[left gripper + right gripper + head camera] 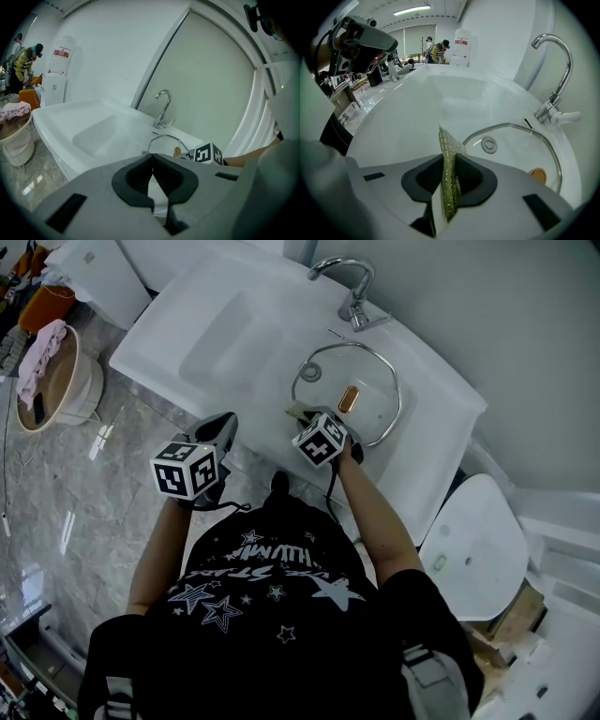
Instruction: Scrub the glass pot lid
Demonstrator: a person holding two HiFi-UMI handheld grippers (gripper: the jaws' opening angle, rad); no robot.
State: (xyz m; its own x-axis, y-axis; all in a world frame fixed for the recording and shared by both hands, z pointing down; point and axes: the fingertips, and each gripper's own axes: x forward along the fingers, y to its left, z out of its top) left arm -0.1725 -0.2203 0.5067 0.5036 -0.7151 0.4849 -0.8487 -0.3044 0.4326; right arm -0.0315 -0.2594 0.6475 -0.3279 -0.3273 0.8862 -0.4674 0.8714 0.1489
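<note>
Person: seen from above in a black shirt (272, 615) with white stars, standing at the front edge of a white washbasin (234, 343), one arm stretched to each gripper.
Left gripper (225, 423): held just in front of the washbasin's front edge, over the grey marble floor (103, 512); in its own view (152, 157) the two dark pads meet at the tips and nothing sits between them.
Right gripper (305, 413): over the near edge of the washbasin, just short of the lid's rim; its jaws (449, 161) are clamped on a scouring pad.
Scouring pad (449, 154): green and coarse-woven, gripped on edge and upright, its top corner poking out past the jaw tips toward the lid (298, 411).
Glass pot lid (370, 371): lying flat in the washbasin below the faucet, metal rim all round, with an orange knob (347, 399) near its middle; the drain shows inside the rim. In the right gripper view it lies just beyond and right of the pad (515, 150).
Faucet (352, 287): chrome, curved spout, standing at the back edge behind the lid (555, 70).
Basket (56, 381): round, on the floor well left of the washbasin, with a pink cloth (37, 357) draped over its rim.
Background: people (26, 65) stand far off beside a white water dispenser (56, 79).
</note>
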